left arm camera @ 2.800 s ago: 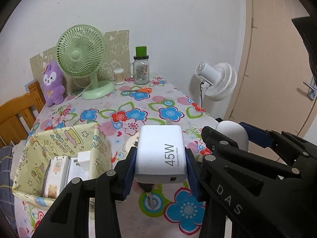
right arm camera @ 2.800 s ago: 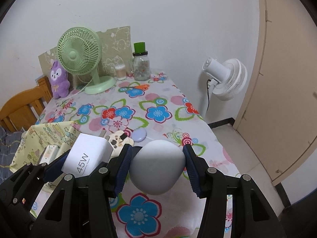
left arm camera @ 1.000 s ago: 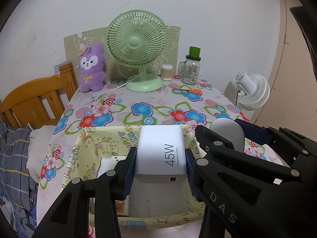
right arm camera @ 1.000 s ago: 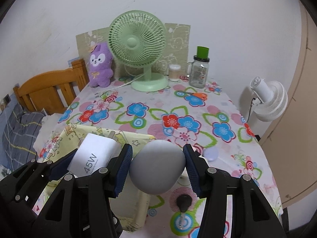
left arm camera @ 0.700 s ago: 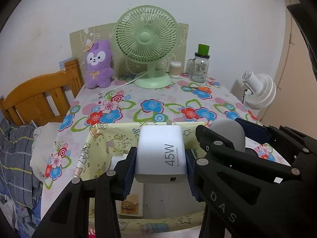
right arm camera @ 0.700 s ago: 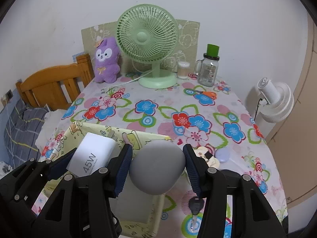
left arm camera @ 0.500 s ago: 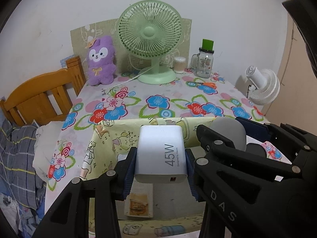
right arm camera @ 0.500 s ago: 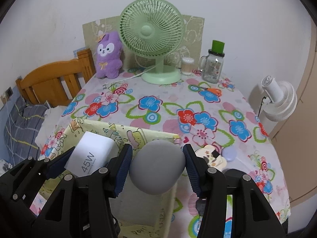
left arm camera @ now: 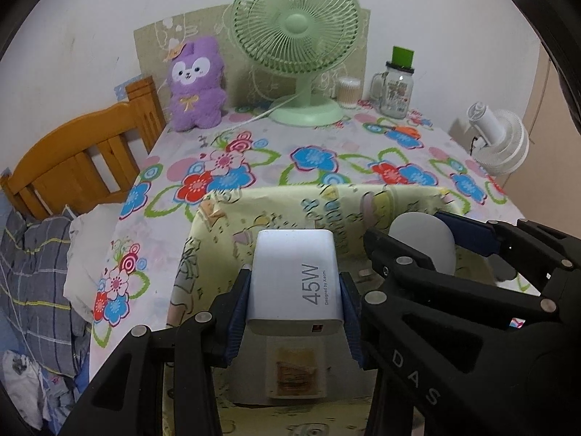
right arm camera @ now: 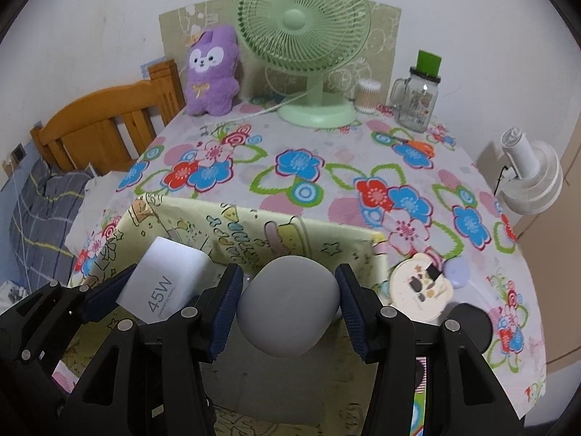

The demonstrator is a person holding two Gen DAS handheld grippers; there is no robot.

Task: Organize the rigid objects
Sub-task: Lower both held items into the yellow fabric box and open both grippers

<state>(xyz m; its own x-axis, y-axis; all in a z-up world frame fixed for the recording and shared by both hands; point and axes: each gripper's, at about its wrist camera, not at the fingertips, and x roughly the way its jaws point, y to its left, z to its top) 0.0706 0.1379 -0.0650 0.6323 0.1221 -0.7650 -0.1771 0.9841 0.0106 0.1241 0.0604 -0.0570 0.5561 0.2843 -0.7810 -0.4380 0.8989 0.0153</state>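
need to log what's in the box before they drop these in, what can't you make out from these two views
- Left wrist view: most of the yellow box floor, hidden behind the 45W charger and left gripper.
- Right wrist view: the box interior, blocked by the grey rounded object in the right gripper.
- Right wrist view: dark round object, partly behind a gripper finger.

My two wrist cameras sit side by side, close above the yellow cartoon-print fabric box (left arm camera: 276,210), both facing the far wall. Each shows the pale green desk fan (right arm camera: 305,29), the purple plush rabbit (left arm camera: 196,83) and the floral-clothed desk (right arm camera: 326,167)
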